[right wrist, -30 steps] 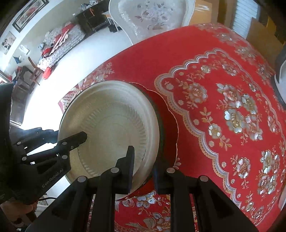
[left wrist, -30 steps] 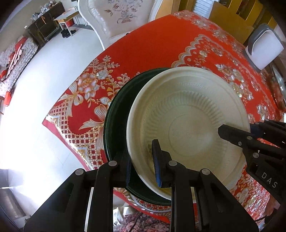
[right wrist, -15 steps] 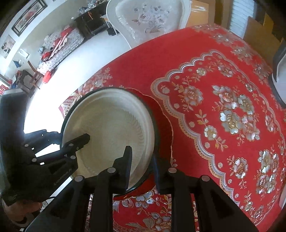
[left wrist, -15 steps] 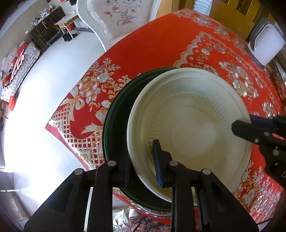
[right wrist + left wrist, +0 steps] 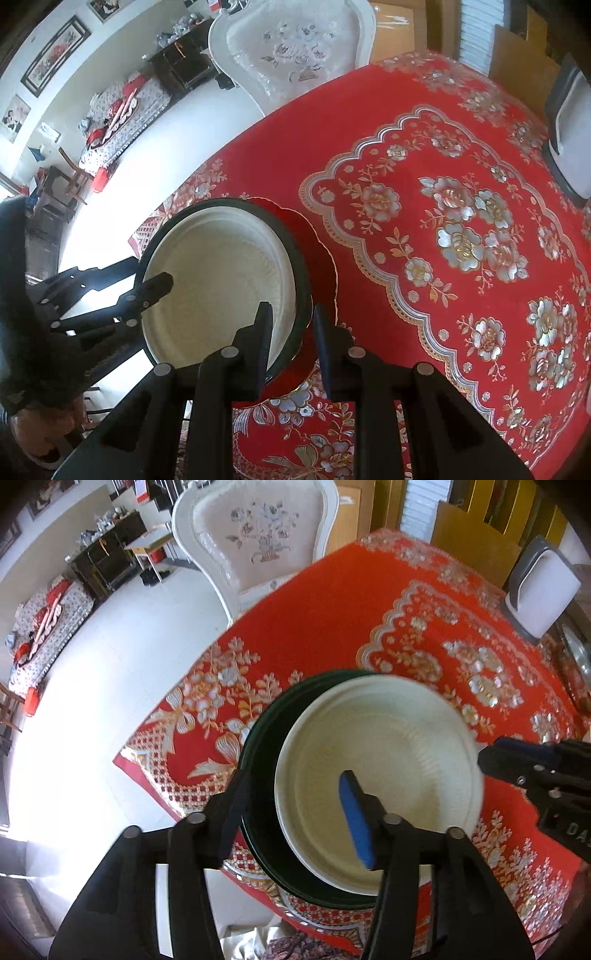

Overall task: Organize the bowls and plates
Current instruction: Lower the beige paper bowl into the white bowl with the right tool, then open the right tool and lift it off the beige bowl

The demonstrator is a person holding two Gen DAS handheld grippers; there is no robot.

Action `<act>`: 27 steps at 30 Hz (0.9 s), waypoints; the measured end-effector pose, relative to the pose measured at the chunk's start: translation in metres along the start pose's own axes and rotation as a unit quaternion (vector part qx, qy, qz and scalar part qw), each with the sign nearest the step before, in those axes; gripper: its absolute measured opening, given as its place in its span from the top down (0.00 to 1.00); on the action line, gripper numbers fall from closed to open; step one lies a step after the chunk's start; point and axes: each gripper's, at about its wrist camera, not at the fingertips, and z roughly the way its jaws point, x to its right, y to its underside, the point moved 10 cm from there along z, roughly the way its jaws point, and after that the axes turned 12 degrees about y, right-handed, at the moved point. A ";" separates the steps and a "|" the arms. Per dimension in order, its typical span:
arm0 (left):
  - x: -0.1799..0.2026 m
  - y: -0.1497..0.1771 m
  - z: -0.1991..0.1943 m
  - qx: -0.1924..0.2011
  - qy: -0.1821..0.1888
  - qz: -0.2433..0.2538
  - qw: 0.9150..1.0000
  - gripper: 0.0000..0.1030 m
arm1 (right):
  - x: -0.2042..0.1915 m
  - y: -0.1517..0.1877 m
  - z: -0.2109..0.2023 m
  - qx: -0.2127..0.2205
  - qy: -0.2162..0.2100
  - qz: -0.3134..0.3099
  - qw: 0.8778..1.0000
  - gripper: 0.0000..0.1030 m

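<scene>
Bright living room with a pale tiled floor [image 5: 99,686], and a white carved chair [image 5: 258,542] pushed up to the far side of the bench [image 5: 424,155], which is covered in a red cloth with gold and silver flowers. Near the corner of the bench closest to the cameras sits a cream plate [image 5: 376,805] nested inside a dark green plate [image 5: 258,775]; the green rim shows as a crescent around the cream one's left side, and from the right wrist view there's a red scalloped plate [image 5: 321,243] under both, peeking out on the right. The left claw [image 5: 291,812] is spread wide apart, straddling the left edge of the stack: its outer finger is outside the green rim, its blue-padded finger is over the inside of the cream plate, neither visibly pressing. The right claw [image 5: 291,339] is at the opposite edge, jaws parted only a little with the stacked rims between them; can't tell if the pads actually touch. A white and grey container [image 5: 543,590] stands at the far right corner, well apart from the plates.
</scene>
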 end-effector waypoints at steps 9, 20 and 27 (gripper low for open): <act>0.032 -0.021 -0.023 0.033 0.014 0.028 0.999 0.45 | 0.022 0.005 -0.009 0.007 0.000 0.029 1.000 0.71; 0.132 -0.035 -0.011 0.031 0.052 0.110 0.992 0.45 | 0.090 0.033 -0.022 0.010 0.018 0.099 0.995 0.69; 0.213 -0.030 0.004 0.018 0.083 0.170 0.982 0.45 | 0.156 0.071 -0.031 0.005 0.037 0.171 0.985 0.64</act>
